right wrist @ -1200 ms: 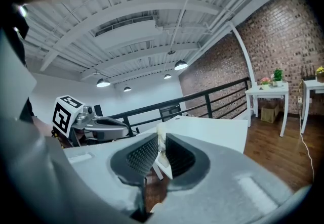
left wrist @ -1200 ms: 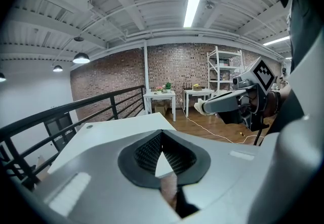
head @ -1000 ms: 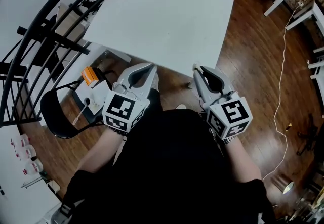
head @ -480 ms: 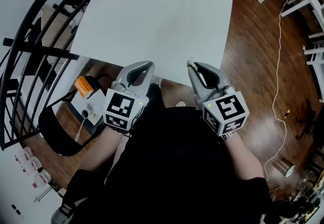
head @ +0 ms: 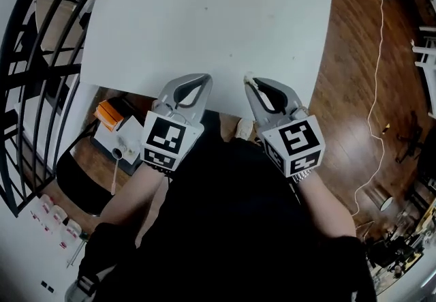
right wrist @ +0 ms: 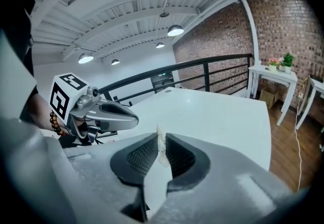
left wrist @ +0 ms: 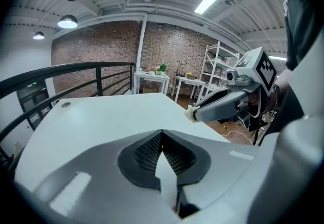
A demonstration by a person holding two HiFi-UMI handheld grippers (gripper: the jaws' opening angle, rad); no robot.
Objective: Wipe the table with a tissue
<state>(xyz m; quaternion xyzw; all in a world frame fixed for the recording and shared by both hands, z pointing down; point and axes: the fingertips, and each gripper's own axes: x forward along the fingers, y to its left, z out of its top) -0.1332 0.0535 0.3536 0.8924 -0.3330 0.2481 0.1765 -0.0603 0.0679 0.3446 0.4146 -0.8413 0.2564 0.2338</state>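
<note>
Your right gripper (head: 250, 84) pinches a small, crumpled white tissue (right wrist: 161, 148) at the worktop (head: 204, 14) edge; your left gripper (head: 203, 80) is clenched on nothing.

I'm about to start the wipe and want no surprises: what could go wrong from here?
1. The right gripper pinches only a small scrap of tissue at its tips. It could slip out or tear, leaving bare gripper tips rubbing the table.
2. The left gripper, shut and empty, sits close beside it at the table's near edge, so a sweep to the left could bump it.
</note>
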